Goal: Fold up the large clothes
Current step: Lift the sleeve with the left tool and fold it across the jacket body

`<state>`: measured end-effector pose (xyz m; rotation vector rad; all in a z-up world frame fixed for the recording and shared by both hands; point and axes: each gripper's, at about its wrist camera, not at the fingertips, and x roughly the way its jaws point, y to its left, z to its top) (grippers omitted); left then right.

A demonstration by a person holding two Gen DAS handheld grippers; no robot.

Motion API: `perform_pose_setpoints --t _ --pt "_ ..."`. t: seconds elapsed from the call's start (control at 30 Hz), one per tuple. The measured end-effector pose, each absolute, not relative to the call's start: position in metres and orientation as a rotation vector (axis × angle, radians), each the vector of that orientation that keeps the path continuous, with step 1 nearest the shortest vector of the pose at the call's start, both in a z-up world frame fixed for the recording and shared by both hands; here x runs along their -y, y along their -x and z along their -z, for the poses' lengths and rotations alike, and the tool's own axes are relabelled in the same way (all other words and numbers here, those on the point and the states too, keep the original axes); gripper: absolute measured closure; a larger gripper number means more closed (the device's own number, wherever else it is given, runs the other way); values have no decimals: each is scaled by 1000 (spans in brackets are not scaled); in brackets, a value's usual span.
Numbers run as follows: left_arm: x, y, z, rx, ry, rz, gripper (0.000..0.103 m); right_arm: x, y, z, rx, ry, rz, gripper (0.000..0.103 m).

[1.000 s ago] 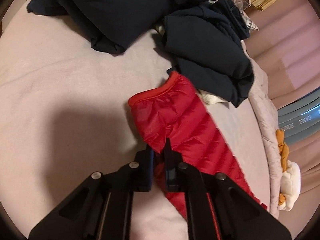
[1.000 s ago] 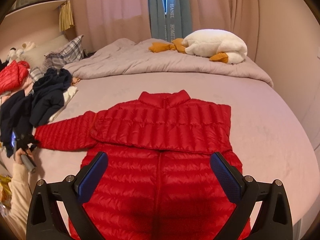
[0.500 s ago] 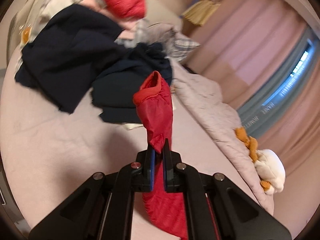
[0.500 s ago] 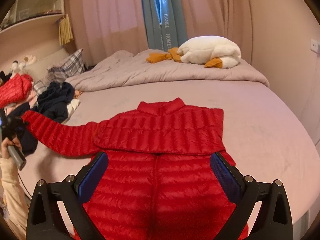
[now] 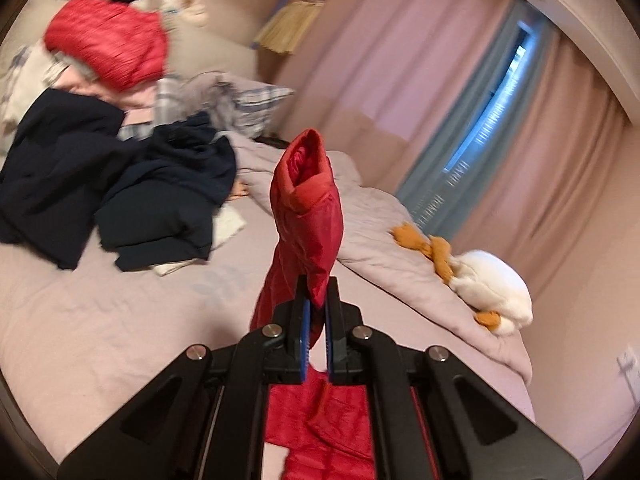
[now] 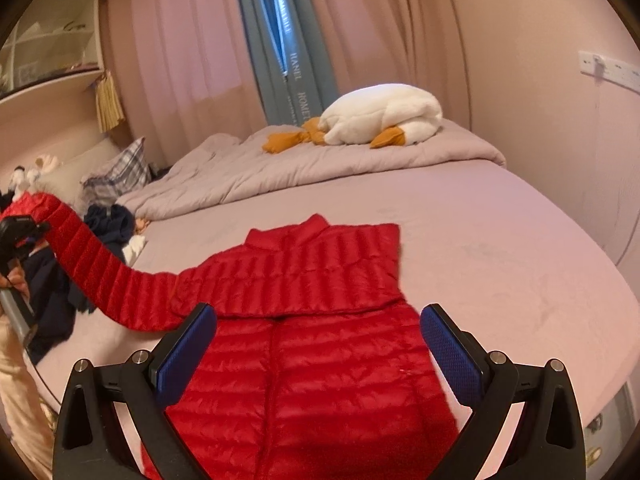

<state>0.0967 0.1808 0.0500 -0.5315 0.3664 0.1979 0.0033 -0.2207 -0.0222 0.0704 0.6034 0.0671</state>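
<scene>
Black angular tongs [image 6: 318, 354], blue textured pads [image 6: 450, 354], silver screws, bare-skinned hand [image 6: 14, 280]

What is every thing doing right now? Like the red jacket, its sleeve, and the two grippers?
Red jacket: lying flat on the bed, one sleeve already folded across its chest.
Other sleeve: lifted off the bed.
Left gripper: shut on the sleeve near its cuff.
Right gripper: open, holding nothing, above the jacket.
Dark clothes: crumpled in a pile.
Plush goose: lying on the blanket.
</scene>
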Motion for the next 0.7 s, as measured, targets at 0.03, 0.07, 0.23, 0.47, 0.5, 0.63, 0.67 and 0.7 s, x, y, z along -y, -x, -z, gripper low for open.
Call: perform_pose_setpoints --t 0.03,0.07,0.23,0.47,0.5,0.63,0.67,0.7 --pt "-171 -99 -53 -370 515 -178 98 224 -2 22 -598 -75 -61 1" --pt "-161 -101 -55 -372 501 -156 98 227 -1 21 -594 -82 -54 1" --pt "-114 -111 -62 -394 431 -67 98 242 4 22 -585 -110 -31 1" --pt "-51 -121 -58 -440 352 51 98 264 10 22 -573 -152 3 1" --pt "-42 -122 -56 -449 339 67 98 267 10 22 -571 -155 6 1" --pt "-15 -129 -49 -466 349 119 98 277 14 22 -568 -170 26 1" --pt "-10 -130 -48 -473 346 129 98 279 15 22 -568 -173 32 1" --pt "-3 -131 -46 -481 338 139 98 282 15 22 -569 -174 36 1"
